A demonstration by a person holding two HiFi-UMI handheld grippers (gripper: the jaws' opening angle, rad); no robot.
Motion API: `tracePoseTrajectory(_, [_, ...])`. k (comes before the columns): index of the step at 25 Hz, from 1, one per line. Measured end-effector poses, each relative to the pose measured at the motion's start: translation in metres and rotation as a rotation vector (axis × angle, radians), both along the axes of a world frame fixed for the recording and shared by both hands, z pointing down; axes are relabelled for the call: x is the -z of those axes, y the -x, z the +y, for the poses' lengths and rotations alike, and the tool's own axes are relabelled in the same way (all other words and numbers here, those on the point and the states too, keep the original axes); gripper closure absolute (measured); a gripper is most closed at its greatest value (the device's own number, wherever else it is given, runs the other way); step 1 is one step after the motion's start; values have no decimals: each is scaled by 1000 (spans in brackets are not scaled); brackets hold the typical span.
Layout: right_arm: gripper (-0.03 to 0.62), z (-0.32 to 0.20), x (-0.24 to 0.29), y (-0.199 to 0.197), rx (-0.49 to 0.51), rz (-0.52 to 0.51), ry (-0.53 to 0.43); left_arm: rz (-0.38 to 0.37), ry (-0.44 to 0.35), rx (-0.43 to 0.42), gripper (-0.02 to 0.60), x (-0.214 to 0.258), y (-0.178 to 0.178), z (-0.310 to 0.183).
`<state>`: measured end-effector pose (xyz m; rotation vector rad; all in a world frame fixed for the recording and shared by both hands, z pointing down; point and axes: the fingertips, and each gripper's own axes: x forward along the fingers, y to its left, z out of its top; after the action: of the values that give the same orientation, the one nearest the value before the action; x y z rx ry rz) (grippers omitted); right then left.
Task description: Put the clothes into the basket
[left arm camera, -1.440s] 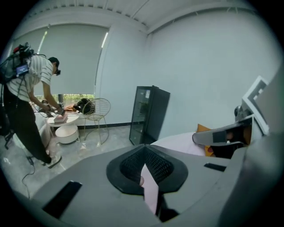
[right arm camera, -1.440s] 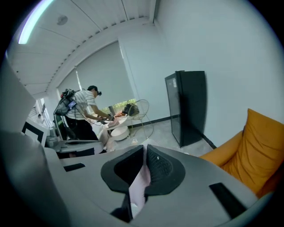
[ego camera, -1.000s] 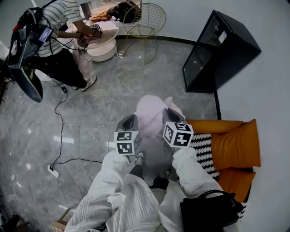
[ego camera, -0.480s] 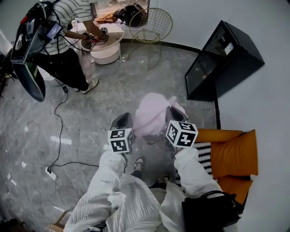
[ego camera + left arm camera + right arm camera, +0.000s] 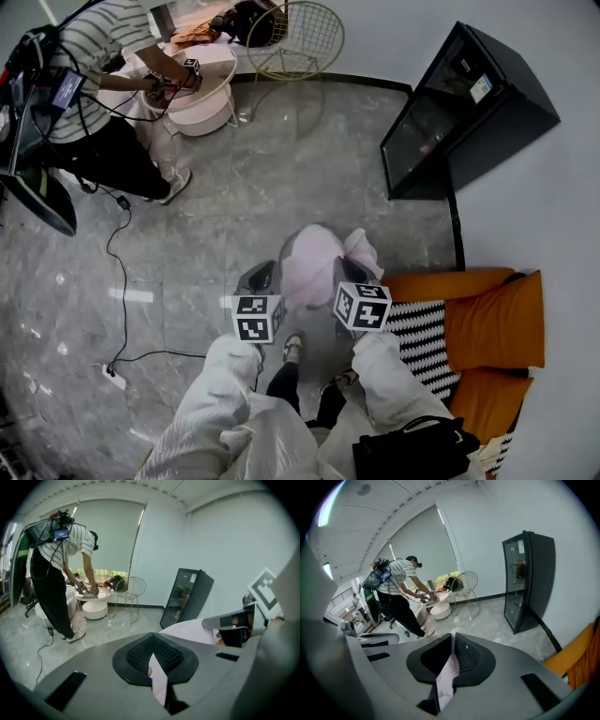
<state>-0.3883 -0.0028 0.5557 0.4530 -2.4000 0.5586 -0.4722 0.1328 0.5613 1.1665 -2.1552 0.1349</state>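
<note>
The pink garment (image 5: 314,265) hangs bunched in the air between the two grippers, above the grey floor (image 5: 187,234) just ahead of the person's feet, and no view shows the basket. So the job now is probably to carry the load there without dropping it. Neither pinch should loosen until the cloth is over the basket's opening. The hands should travel together so the fabric is neither stretched nor left to sag and drag on the floor, and both should let go at once. The left gripper (image 5: 157,667) has its fingers (image 5: 136,656) closed on a thin fold of the pale cloth. The right gripper (image 5: 451,660) likewise has its fingers (image 5: 471,658) pressed together on a crumpled pink strip. Both tools sit side by side, slanting forward and downward. Their marker cubes (image 5: 258,317) face up, and white sleeves (image 5: 220,375) reach back toward the body, with orange cushions (image 5: 492,314) off to the right.
</note>
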Motion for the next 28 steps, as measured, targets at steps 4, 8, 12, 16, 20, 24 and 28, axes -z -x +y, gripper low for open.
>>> tracePoseTrajectory(4, [557, -17, -58, 4, -14, 65, 31, 24, 24, -52, 581, -27, 0, -27])
tracePoseTrajectory(8, [556, -26, -111, 6, -28, 143, 74, 53, 53, -104, 581, -56, -3, -47])
tracePoseTrajectory(12, [554, -39, -137, 15, -93, 168, 50, 73, 60, -121, 581, -75, 4, -58])
tracePoseTrajectory(16, [530, -28, -154, 11, -100, 186, 116, 101, 69, -107, 581, -91, 6, -52])
tracePoseTrajectory(20, [523, -17, -159, 4, -87, 203, 101, 114, 82, -111, 581, -99, 3, -42])
tracePoseTrajectory(24, [523, -19, -158, 1, -84, 206, 88, 121, 82, -107, 581, -100, 1, -42])
tracePoseTrajectory(28, [523, -17, -153, -2, -89, 192, 69, 119, 76, -105, 581, -99, -3, -36])
